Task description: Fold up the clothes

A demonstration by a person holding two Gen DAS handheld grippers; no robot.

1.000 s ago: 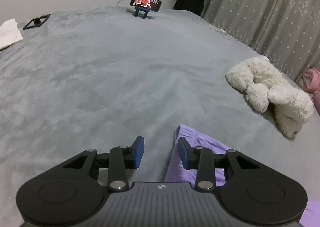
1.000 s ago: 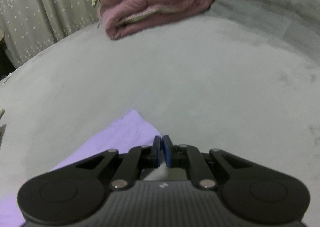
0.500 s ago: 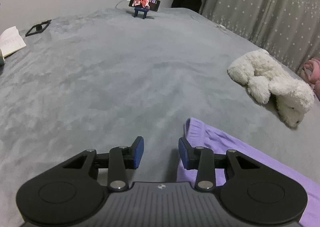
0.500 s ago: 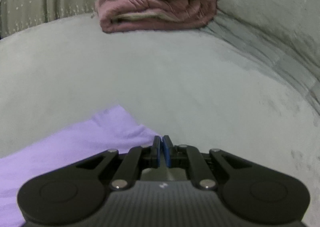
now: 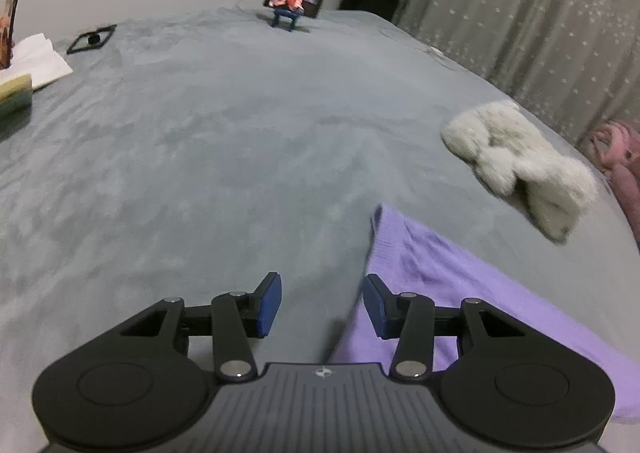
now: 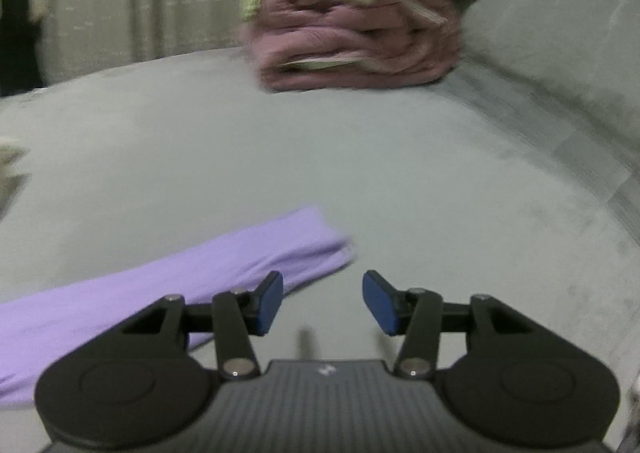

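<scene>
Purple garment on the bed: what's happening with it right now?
A person with two handheld grippers is folding it. The purple garment lies on the grey bed. The right gripper has just opened and let it go; the left gripper is open too, with nothing between its jaws.

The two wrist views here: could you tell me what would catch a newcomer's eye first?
Most striking is the purple garment, stretched flat across the grey bed just ahead of both grippers, the one bright colour there. Next comes the white plush toy lying beyond it to the right in the left wrist view. In the right wrist view, a rolled pink quilt sits at the far side of the bed.
</scene>
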